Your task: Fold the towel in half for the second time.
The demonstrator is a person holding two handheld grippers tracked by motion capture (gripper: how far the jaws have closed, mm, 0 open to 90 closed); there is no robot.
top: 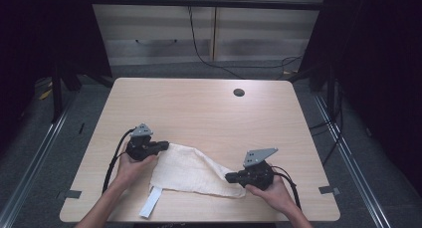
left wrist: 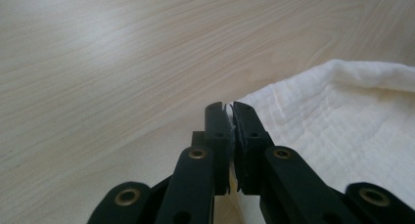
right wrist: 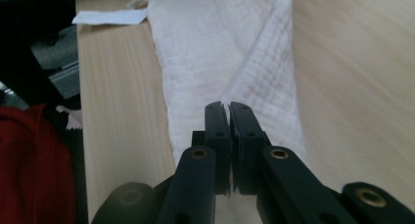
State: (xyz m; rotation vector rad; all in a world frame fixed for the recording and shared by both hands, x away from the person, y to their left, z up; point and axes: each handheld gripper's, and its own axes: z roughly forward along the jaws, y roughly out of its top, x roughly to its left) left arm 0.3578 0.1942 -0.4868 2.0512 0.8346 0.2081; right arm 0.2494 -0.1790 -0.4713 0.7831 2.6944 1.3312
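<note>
Light wood table [top: 209,113] w/ dark curtains at 9 and 3 o'clock, a round cable hole [top: 239,92] toward 1 o'clock. High view: white cloth [top: 191,171] lies flat near the table's 6 o'clock edge, a white tag [top: 151,203] trailing off its near corner at 7 o'clock. Left gripper [top: 163,146] at 8 o'clock pinches the cloth's far-left corner; right gripper [top: 230,177] at 5 o'clock pinches the near-right corner. 2 hands hold them from the bottom edge.

Left gripper view: jaws clenched on a sliver of cloth [left wrist: 337,116], the rest spreading off to 3 o'clock over bare wood.

Right gripper view: jaws clenched on the cloth's [right wrist: 220,57] folded tip; fabric runs up to 12 o'clock, tag [right wrist: 110,17] at 11 o'clock, table edge and red fabric [right wrist: 29,165] at 8 o'clock.
</note>
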